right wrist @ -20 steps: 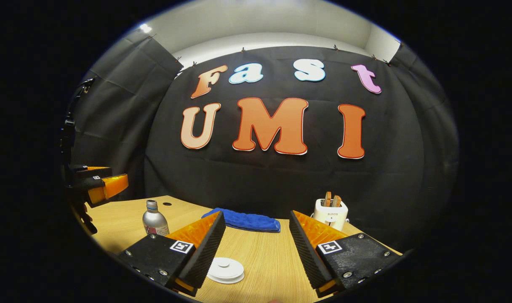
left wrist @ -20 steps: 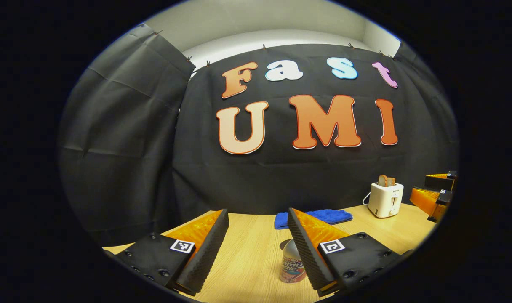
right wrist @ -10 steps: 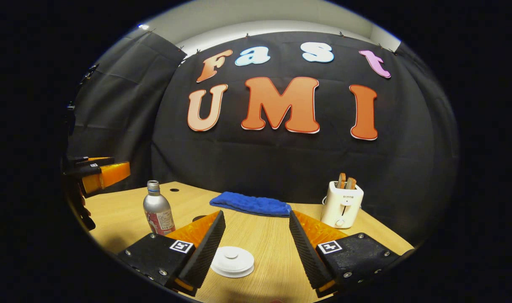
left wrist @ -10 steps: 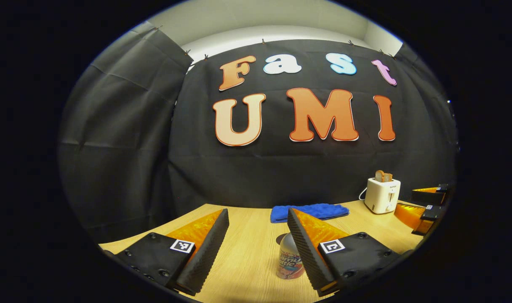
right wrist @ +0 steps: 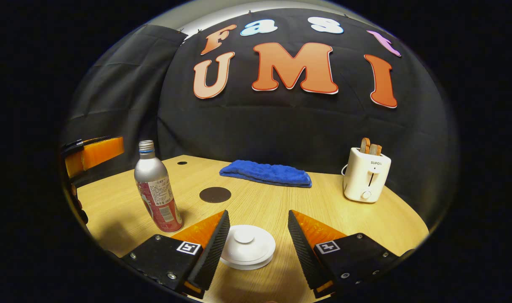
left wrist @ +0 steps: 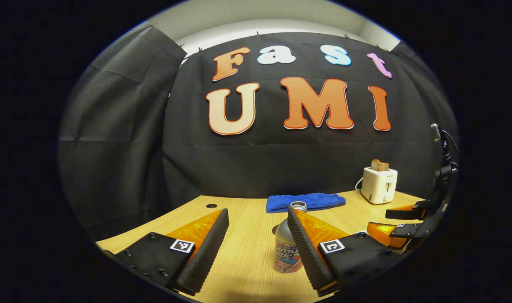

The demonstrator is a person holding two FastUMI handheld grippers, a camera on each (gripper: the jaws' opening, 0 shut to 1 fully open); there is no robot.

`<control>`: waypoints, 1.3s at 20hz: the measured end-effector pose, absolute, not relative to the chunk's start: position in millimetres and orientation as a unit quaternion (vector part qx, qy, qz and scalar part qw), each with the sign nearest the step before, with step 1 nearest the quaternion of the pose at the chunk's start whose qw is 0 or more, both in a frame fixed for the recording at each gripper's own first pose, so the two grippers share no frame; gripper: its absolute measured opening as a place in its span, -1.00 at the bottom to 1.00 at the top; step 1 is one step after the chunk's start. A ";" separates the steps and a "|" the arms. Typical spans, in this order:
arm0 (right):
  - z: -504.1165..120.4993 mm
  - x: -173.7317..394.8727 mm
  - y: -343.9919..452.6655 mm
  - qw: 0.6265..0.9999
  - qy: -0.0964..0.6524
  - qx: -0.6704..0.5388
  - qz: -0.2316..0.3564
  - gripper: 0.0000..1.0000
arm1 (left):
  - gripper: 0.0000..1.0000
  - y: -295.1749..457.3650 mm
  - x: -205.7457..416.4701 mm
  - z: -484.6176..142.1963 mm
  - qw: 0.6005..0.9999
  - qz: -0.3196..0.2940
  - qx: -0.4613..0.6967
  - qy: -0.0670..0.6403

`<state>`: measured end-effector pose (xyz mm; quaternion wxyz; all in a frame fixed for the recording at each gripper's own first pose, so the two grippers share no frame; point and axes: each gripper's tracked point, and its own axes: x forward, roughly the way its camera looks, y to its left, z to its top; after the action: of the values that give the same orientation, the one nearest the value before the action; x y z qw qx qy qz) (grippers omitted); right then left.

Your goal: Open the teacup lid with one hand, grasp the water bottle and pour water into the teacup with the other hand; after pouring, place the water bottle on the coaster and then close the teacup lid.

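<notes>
While both grippers hang w/ fingers spread, the right gripper [right wrist: 256, 240] frames the white teacup lid [right wrist: 247, 245] at bottom centre of its view, not touching. Left gripper [left wrist: 256, 240] has the water bottle [left wrist: 287, 242] beside its right finger. Coaster [right wrist: 215, 195] mid-frame; blue towel [right wrist: 266, 173] & toaster [right wrist: 366, 174] farther back.

Small brand word on toaster [right wrist: 366, 174] front, right of frame: too blurred to trust. Water bottle [right wrist: 157, 189] label, left: print not legible. B/w square code tags on right gripper [right wrist: 257, 216] fingers, btm centre; no nos.
</notes>
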<state>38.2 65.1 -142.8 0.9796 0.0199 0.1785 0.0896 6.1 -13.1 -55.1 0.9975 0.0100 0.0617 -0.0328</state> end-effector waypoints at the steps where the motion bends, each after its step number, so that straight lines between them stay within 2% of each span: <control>1: -148.1 39.0 68.6 0.978 0.185 0.023 0.093 0.61 | 0.85 -15.8 6.8 -58.7 0.997 -0.036 0.010 0.066; 5: -165.3 42.7 81.0 0.972 0.209 0.031 0.106 0.31 | 0.85 -21.6 7.5 -70.7 0.996 -0.047 0.013 0.079; 7: -168.7 42.6 82.3 0.971 0.212 0.026 0.108 0.02 | 0.85 -24.6 8.7 -77.4 0.995 -0.052 0.017 0.087; 9: -167.9 43.0 84.6 0.972 0.208 0.021 0.111 -0.08 | 0.85 -27.9 8.4 -81.3 0.994 -0.057 0.018 0.091; 10: -169.0 41.4 85.6 0.971 0.210 0.016 0.112 -0.22 | 0.85 -30.6 7.9 -82.0 0.994 -0.060 0.018 0.092; 12: -167.3 42.4 87.1 0.972 0.206 0.009 0.116 -0.27 | 0.85 -35.9 8.5 -85.0 0.993 -0.067 0.019 0.096; 13: -167.9 42.6 87.8 0.972 0.205 0.005 0.116 -0.46 | 0.82 -38.6 8.8 -86.6 0.993 -0.071 0.019 0.097; 19: -158.6 40.5 83.2 0.973 0.197 0.018 0.118 -0.53 | 0.86 -59.9 0.9 -105.8 0.988 -0.099 0.020 0.118; 23: -134.3 33.3 66.6 0.978 0.173 0.032 0.111 -0.53 | 0.82 -62.7 4.0 -123.5 0.986 -0.093 0.018 0.138; 26: -123.1 27.3 55.5 0.981 0.159 0.038 0.105 -0.53 | 0.86 -64.2 9.6 -135.0 0.984 -0.095 0.013 0.149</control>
<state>27.3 55.5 -123.1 0.9809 0.0384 0.1593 0.1045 9.6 -64.2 -135.0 0.9842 0.0132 0.1494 -0.0945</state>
